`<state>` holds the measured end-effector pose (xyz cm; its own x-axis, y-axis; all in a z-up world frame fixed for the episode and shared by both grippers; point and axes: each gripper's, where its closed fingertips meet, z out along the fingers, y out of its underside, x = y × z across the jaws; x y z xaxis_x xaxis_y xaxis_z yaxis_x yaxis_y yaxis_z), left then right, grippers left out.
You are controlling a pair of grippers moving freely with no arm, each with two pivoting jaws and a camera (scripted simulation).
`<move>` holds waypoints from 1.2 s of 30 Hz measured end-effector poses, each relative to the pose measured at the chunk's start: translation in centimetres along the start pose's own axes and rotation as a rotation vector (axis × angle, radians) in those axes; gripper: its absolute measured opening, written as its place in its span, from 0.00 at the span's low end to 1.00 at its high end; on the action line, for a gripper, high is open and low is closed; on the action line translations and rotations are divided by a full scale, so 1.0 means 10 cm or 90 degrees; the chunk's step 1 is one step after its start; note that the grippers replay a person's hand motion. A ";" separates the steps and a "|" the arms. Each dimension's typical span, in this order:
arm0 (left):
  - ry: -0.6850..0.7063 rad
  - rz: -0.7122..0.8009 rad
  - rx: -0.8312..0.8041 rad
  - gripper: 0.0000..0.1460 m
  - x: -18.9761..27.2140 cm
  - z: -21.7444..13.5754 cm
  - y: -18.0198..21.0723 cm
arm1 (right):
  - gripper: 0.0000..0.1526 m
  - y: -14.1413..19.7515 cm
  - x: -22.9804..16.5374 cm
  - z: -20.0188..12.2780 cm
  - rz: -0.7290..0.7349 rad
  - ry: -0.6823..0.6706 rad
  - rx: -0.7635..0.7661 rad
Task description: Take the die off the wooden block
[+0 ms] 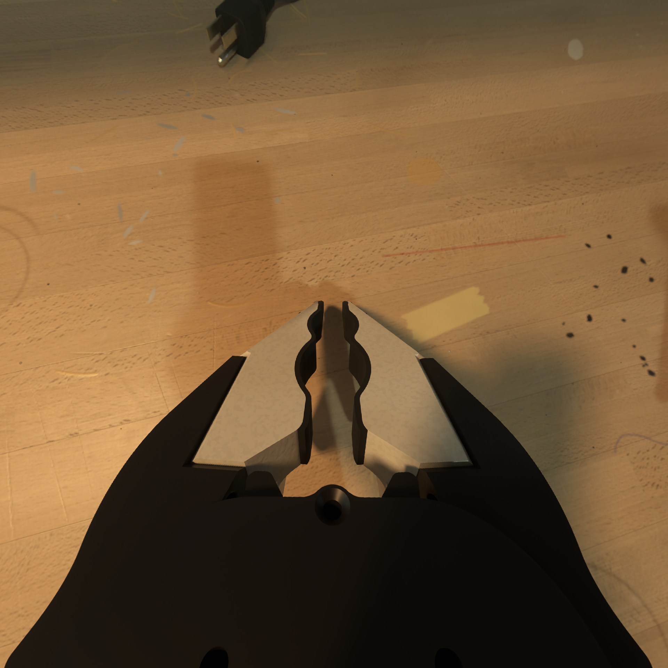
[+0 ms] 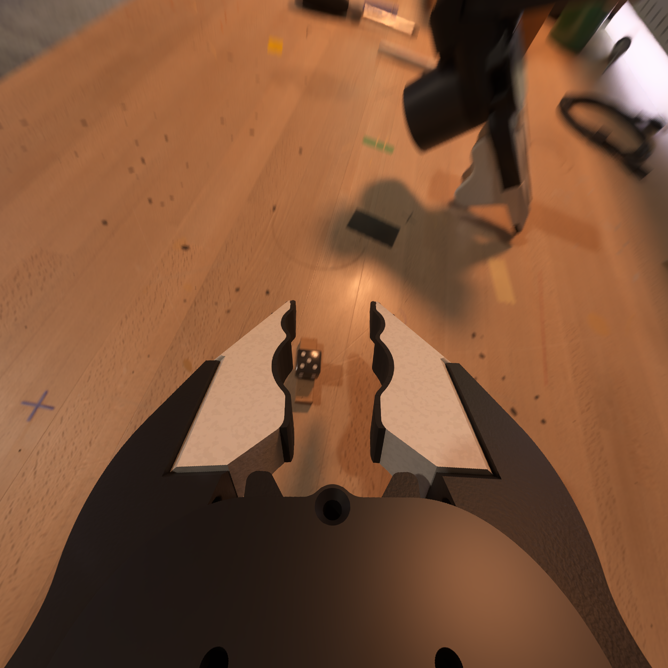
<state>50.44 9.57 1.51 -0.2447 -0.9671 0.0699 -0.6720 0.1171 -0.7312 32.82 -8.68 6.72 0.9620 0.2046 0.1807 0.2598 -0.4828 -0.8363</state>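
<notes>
In the right wrist view a small black die (image 2: 308,364) with white pips sits on a thin wooden block (image 2: 307,395) lying flat on the wooden table. My right gripper (image 2: 332,307) is open and empty, high above them; the die shows in the gap between the fingers, close to the left finger (image 2: 253,383). My left gripper (image 1: 333,305) is almost closed with only a narrow slit between the tips, empty, above bare table. The left gripper also shows blurred at the upper right of the right wrist view (image 2: 484,119). The die and block do not show in the left wrist view.
A black power plug (image 1: 238,32) lies at the far top of the left wrist view. A yellow tape strip (image 1: 446,312) lies right of the left fingertips. In the right wrist view a black flat rectangle (image 2: 373,228), a black cable loop (image 2: 607,130) and blurred items at the far edge show.
</notes>
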 end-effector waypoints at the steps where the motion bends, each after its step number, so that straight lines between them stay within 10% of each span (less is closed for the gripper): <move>1: 0.002 -0.005 0.006 0.07 0.00 -0.01 -0.01 | 0.27 0.09 -0.03 0.04 0.006 -0.009 -0.039; 36: 0.020 -0.032 0.020 0.09 -0.02 -0.03 -0.03 | 0.14 0.52 -0.18 0.15 0.106 -0.058 -0.109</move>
<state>50.46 9.78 1.92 -0.2331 -0.9639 0.1285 -0.6615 0.0603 -0.7475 32.34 -10.26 1.24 0.9833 0.1818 -0.0056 0.1163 -0.6521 -0.7492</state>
